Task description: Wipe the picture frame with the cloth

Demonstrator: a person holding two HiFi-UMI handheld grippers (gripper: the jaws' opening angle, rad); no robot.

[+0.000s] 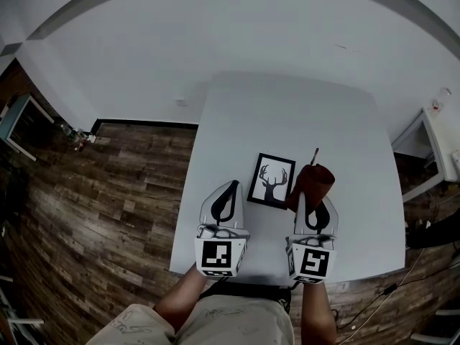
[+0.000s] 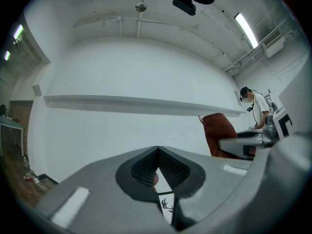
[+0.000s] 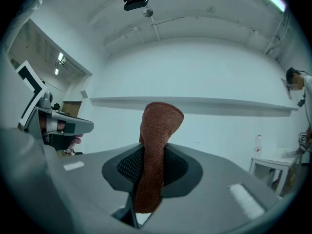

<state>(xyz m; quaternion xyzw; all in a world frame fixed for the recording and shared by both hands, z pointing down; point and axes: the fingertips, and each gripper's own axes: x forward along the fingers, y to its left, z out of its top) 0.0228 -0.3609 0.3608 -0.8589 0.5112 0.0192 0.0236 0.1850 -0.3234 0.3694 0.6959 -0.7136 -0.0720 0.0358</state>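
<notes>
Pointing away lengthwise: picture frame (image 1: 272, 180)

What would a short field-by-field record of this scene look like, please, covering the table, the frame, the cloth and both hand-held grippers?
surface: white table on a wooden floor
picture frame: black, deer-head print, lying flat on the table
cloth: reddish-brown, standing up out of the right jaws, by the frame's right edge
left hand-held gripper: jaws together, nothing held
right hand-held gripper: jaws clamped on the cloth
cloth touching frame: cannot tell
</notes>
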